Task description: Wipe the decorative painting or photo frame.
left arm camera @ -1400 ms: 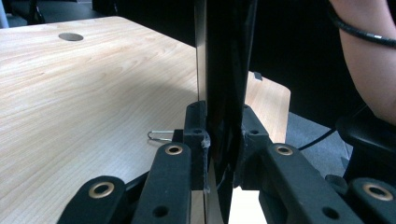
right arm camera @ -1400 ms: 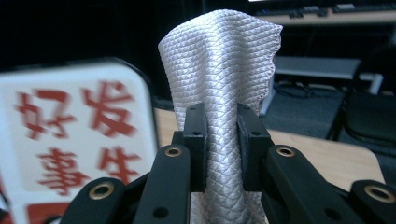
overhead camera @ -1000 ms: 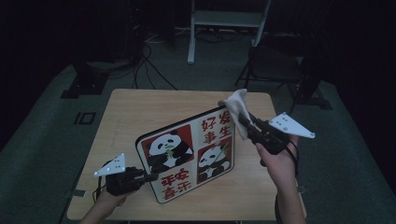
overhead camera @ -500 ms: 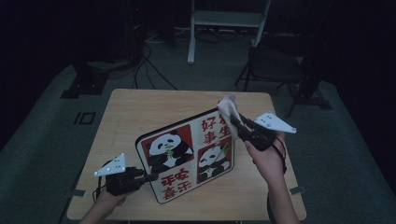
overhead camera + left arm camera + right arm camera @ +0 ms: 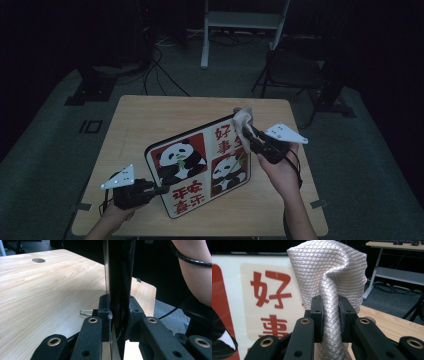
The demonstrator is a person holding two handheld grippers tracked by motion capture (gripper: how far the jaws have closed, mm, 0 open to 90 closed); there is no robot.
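A panda picture board [image 5: 200, 167] with red Chinese characters stands tilted up on the wooden table [image 5: 145, 120]. My left gripper [image 5: 159, 190] is shut on its lower left edge; in the left gripper view the board's dark edge [image 5: 120, 277] rises between the jaws of that gripper [image 5: 119, 315]. My right gripper [image 5: 248, 136] is shut on a beige quilted cloth [image 5: 243, 120], held against the board's upper right corner. In the right gripper view the cloth [image 5: 332, 272] bunches up between the jaws of this gripper [image 5: 331, 315], with the board's face [image 5: 257, 297] just behind.
A paper clip [image 5: 86, 312] lies on the table beside the left gripper. A round cable hole [image 5: 38, 260] marks the tabletop. Beyond the table stand a dark chair [image 5: 295, 70] and a white desk frame [image 5: 240, 22]. The room is dim.
My right gripper has carried the cloth left and slightly down, from beyond the board's top right corner onto its upper right face. The left gripper and the board have stayed put.
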